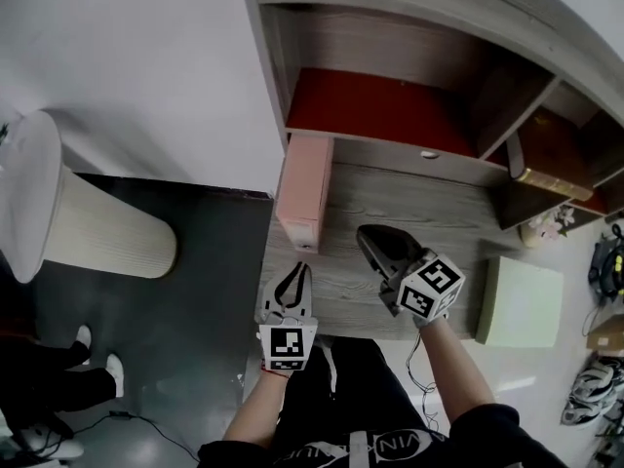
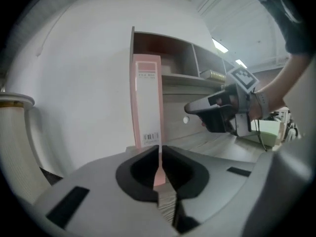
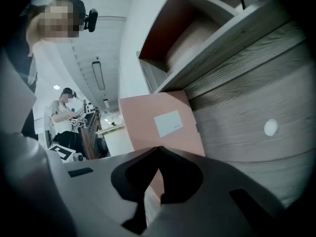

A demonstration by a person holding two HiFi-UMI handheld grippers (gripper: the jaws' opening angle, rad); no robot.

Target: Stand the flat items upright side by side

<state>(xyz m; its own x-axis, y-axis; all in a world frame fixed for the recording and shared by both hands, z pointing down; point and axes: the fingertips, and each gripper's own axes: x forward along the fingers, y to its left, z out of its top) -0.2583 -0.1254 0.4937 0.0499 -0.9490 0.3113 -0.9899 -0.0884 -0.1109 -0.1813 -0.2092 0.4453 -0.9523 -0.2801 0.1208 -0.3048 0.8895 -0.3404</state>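
I had the left tongs (image 1: 292,286) hanging over the near left part of the grey wood-grain table (image 1: 429,213). In the left gripper view their jaws were shut together with nothing between them (image 2: 160,149). The right tongs (image 1: 375,247) hovered above the middle of the table, angled toward the left. The right gripper view showed their jaws closed too and empty (image 3: 158,149).

The tall flat pink cardboard box (image 1: 304,195) stood upright on its narrow edge at the left rim of the table, just ahead of the left tongs and apart from both pairs. Its far end looked to be against the front of the wooden shelf unit with the red-lined compartment (image 1: 380,105). From the left tongs I saw its slim spine with a barcode low down (image 2: 147,105). From the right tongs I saw its broad face with a white label (image 3: 158,125).

A pale green flat box (image 1: 522,300) lay on its broad face at the right end of the table, well apart from the pink one. I could not tell whether it rested wholly on the table.

A cream ribbed cylindrical bin (image 1: 97,232) stood on the dark floor to the left of the table.
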